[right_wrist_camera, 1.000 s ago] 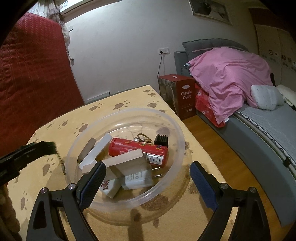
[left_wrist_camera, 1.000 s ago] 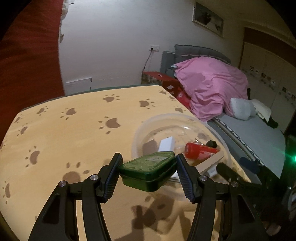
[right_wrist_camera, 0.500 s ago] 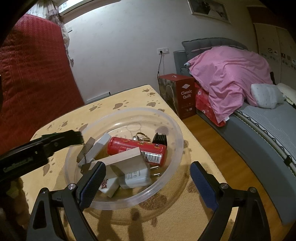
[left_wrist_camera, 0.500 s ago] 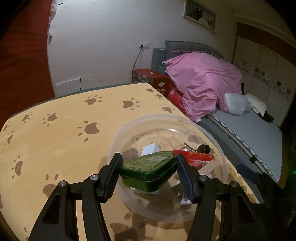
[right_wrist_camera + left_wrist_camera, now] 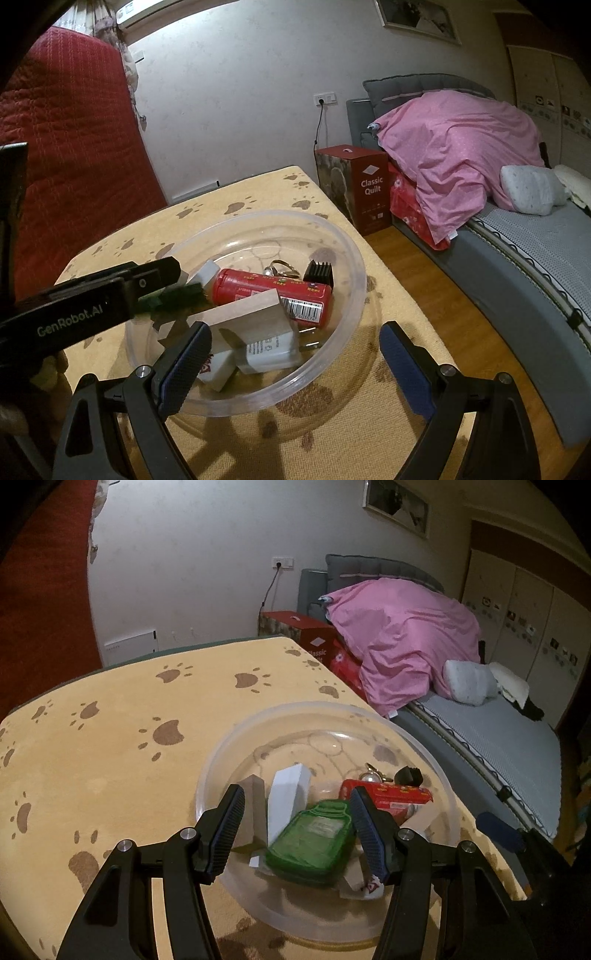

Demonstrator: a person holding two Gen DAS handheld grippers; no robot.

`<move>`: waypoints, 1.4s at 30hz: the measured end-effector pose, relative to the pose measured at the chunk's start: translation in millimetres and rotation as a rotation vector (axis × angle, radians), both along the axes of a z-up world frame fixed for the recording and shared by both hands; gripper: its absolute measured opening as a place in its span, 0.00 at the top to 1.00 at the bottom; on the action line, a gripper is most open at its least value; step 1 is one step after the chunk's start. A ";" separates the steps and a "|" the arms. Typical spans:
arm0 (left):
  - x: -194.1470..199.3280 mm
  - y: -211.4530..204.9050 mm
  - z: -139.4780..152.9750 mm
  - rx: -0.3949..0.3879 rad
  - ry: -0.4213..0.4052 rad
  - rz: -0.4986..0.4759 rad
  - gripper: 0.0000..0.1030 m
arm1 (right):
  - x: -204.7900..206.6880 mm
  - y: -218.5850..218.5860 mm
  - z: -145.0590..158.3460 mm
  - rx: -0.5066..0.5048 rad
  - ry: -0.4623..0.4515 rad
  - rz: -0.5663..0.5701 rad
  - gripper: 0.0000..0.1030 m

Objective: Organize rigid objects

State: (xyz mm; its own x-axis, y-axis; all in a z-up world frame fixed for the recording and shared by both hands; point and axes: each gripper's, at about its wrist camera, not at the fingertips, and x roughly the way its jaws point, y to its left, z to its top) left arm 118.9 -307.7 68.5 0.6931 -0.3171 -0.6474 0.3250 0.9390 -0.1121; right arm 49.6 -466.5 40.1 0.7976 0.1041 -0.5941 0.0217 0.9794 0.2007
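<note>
Between the spread fingers of the left gripper (image 5: 297,830), low in the left wrist view, a green tin (image 5: 314,843) lies tilted on other items inside a clear plastic bowl (image 5: 221,753), seemingly released. Around it: a red can (image 5: 271,291), a white block (image 5: 290,794), a wooden block (image 5: 247,319), a black clip (image 5: 319,273). Lower frame, right wrist view: right gripper (image 5: 295,365) wide open, empty, over the bowl's near rim. Bowl rests on the paw-print table (image 5: 110,746); bed (image 5: 517,229) at right.

Dim, warm indoor light – soft shadows fall toward the camera on the counter (image 5: 332,435); fisheye bending, dark vignetted corners, slight motion blur.
</note>
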 end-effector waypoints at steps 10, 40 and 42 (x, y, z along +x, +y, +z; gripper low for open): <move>-3.5 4.6 1.0 0.026 -0.006 0.013 0.41 | -0.9 0.0 -1.2 -0.006 0.004 0.010 0.08; -41.1 34.4 13.3 0.144 -0.090 0.146 0.14 | -9.8 14.0 8.1 -0.086 0.015 0.027 0.00; -45.4 34.9 14.9 0.148 -0.098 0.146 0.13 | -10.4 16.6 7.8 -0.102 0.024 0.031 0.00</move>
State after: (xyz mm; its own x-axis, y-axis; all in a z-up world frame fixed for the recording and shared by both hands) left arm 73.5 -272.8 83.4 0.7862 -0.1156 -0.6070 0.1871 0.9808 0.0556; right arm 39.2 -449.9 47.9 0.7805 0.0664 -0.6216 -0.0050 0.9950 0.1000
